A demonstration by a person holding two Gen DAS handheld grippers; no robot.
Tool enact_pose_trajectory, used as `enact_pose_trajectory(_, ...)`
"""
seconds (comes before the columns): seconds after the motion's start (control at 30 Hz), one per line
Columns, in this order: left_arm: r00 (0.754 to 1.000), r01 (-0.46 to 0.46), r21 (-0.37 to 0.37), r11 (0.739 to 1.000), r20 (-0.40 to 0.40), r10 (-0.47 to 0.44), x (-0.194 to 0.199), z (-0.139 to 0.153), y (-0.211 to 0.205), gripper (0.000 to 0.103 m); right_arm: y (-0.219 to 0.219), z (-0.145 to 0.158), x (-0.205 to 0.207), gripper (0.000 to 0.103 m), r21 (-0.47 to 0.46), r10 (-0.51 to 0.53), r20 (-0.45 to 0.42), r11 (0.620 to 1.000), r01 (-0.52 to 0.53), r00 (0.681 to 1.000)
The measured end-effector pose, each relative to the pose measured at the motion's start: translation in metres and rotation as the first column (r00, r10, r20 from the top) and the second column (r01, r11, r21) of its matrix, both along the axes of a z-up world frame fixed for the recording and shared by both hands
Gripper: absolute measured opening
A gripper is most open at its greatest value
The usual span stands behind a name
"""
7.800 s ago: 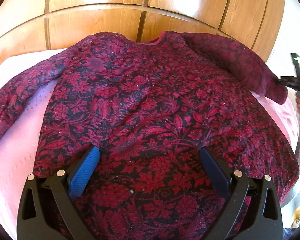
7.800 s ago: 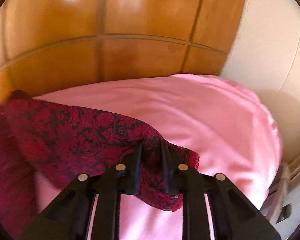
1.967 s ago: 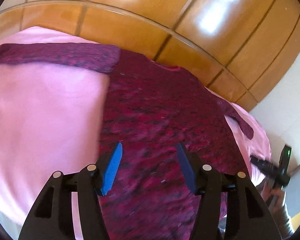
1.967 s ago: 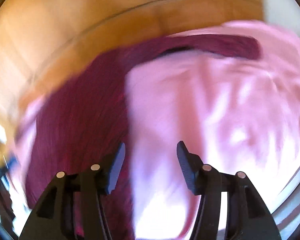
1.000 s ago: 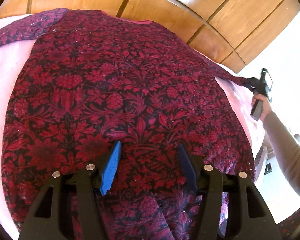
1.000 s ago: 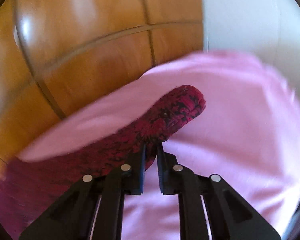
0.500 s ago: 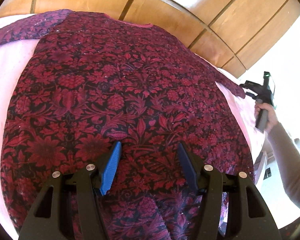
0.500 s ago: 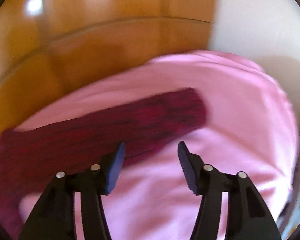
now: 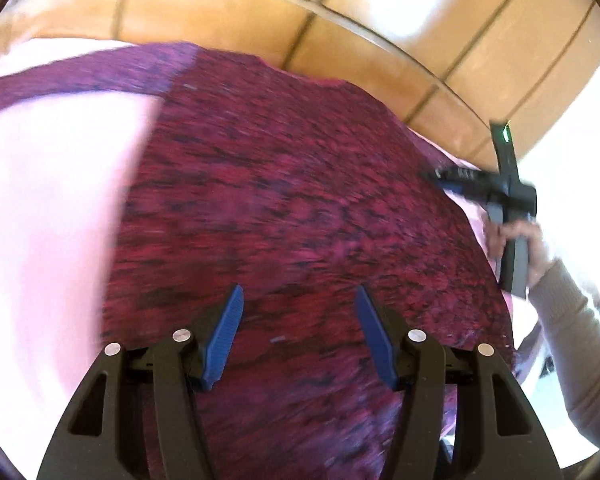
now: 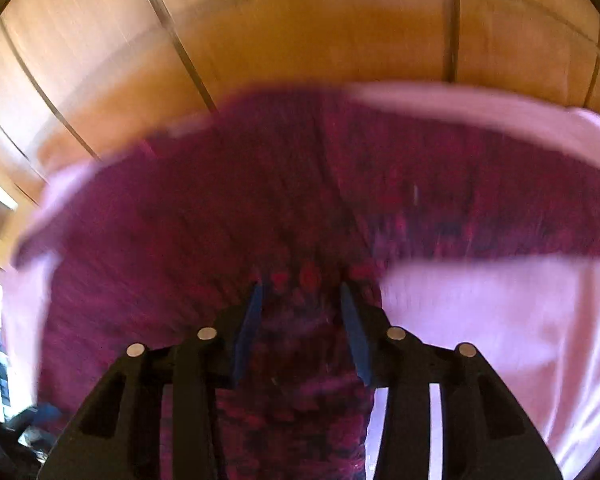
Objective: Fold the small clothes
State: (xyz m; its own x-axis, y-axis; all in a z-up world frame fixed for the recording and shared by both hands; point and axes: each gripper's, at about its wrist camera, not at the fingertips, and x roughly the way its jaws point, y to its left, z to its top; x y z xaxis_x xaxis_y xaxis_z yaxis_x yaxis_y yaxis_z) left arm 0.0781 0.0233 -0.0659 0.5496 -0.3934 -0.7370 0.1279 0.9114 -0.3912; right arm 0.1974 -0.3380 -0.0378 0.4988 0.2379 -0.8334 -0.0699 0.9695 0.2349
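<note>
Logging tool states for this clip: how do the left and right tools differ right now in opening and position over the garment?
The left tool stands wide open above the middle of the red patterned top; the right tool has a narrower gap and sits at the top's right side edge, near its right sleeve. The left tool has only the top ahead of it; the right tool also has bare pink bedsheet alongside. Both are open and hold nothing.

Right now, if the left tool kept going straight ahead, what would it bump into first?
Probably the red patterned sweater: it fills the view straight ahead of the open left tool, spread on the pink bedcover. The frame is blurred, so how close is unclear.
</note>
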Motion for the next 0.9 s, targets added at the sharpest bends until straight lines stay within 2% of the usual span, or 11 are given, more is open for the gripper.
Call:
enact_pose_trajectory(0.1,0.997,-0.075,0.048,0.996,0.017,0.074,-0.016,0.006,0.026,0.057,-0.012,0.001,-0.021,0.039,0.050,-0.032,0.021,0.998,0.031,0.999)
enact_pose_trajectory(0.13,0.995,-0.096,0.064,0.993,0.015,0.095,-0.020,0.007,0.033,0.063,-0.014,0.003,-0.028,0.040,0.054,-0.038,0.026,0.998,0.036,0.999)
enact_pose_trajectory(0.17,0.992,-0.124,0.084,0.989,0.015,0.124,-0.025,0.007,0.042,0.070,-0.016,0.006,-0.035,0.047,0.045,-0.037,0.031,0.998,0.036,0.999)
enact_pose_trajectory(0.27,0.984,-0.177,0.115,0.977,0.014,0.177,-0.039,0.005,0.066,0.071,-0.014,0.011,-0.064,0.070,0.019,-0.029,0.030,0.999,0.029,0.999)
enact_pose_trajectory(0.43,0.983,-0.173,0.062,0.983,-0.053,0.177,-0.056,-0.008,0.084,0.071,-0.020,0.006,-0.121,0.069,0.079,-0.004,-0.007,0.997,0.005,1.000)
enact_pose_trajectory(0.53,0.988,-0.132,0.058,0.989,-0.069,0.136,-0.063,-0.015,0.075,0.068,-0.019,0.004,-0.167,0.062,0.133,0.028,-0.027,0.991,-0.024,0.999)
enact_pose_trajectory(0.6,0.992,-0.106,0.066,0.992,-0.062,0.111,-0.066,-0.017,0.068,0.058,-0.014,0.003,-0.188,0.047,0.148,0.051,-0.042,0.988,-0.044,0.998)
enact_pose_trajectory(0.63,0.994,-0.092,0.072,0.993,-0.059,0.096,-0.067,-0.017,0.064,0.047,-0.011,0.003,-0.201,0.042,0.155,0.065,-0.054,0.986,-0.056,0.996)
enact_pose_trajectory(0.67,0.995,-0.074,0.066,0.995,-0.058,0.078,-0.068,-0.017,0.059,0.029,-0.009,0.002,-0.210,0.029,0.153,0.072,-0.063,0.986,-0.062,0.995)
enact_pose_trajectory(0.73,0.996,-0.058,0.057,0.997,-0.058,0.061,-0.067,-0.016,0.055,0.018,-0.004,0.004,-0.222,0.018,0.119,0.079,-0.067,0.990,-0.070,0.995)
enact_pose_trajectory(0.9,0.999,-0.013,0.125,0.992,-0.050,0.019,-0.068,-0.012,0.047,0.016,-0.003,0.032,-0.234,0.013,0.001,0.113,0.000,0.994,-0.113,0.994)
